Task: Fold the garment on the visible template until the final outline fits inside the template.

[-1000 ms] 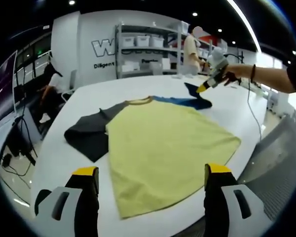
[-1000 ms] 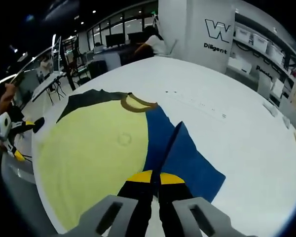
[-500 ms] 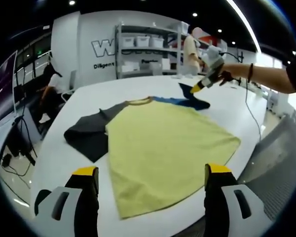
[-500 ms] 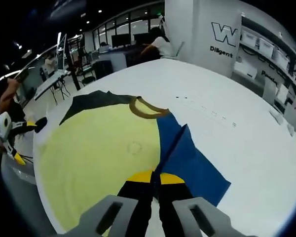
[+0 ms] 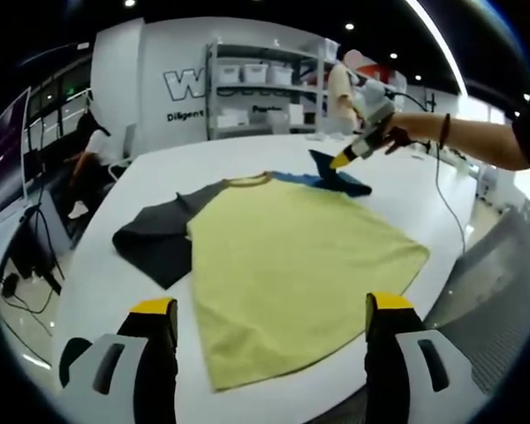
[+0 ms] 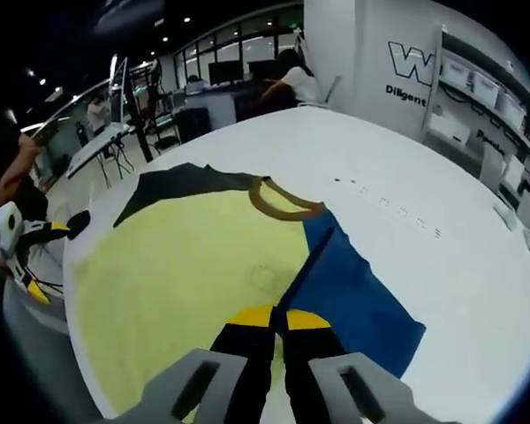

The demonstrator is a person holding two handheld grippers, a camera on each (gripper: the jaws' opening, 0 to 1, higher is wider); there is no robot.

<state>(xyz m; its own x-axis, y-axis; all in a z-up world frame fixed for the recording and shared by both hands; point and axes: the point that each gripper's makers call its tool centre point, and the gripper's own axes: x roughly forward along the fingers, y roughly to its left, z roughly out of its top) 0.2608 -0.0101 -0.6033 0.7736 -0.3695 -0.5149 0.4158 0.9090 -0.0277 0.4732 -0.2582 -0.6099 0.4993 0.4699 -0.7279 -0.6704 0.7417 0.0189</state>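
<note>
Now the shirt (image 5: 291, 265) lies flat on the white table (image 5: 203, 159), its yellow body spread just ahead of the left gripper (image 5: 269, 322), whose yellow-tipped fingers (image 5: 155, 309) stand wide apart with nothing between them. Beyond the left finger, the dark grey sleeve (image 5: 155, 238) rests flat on the table. Further off, the right gripper (image 5: 343, 162) pinches the blue sleeve (image 5: 336, 179) and holds a fold of it raised off the table. In the right gripper view, the right gripper (image 6: 277, 316) has its fingers (image 6: 247, 318) pressed together on the blue sleeve (image 6: 353, 296), the cloth rising as a ridge straight from the fingertips. Left of those fingers spreads the yellow body, with the brown collar (image 6: 283, 199) ahead of them.
</note>
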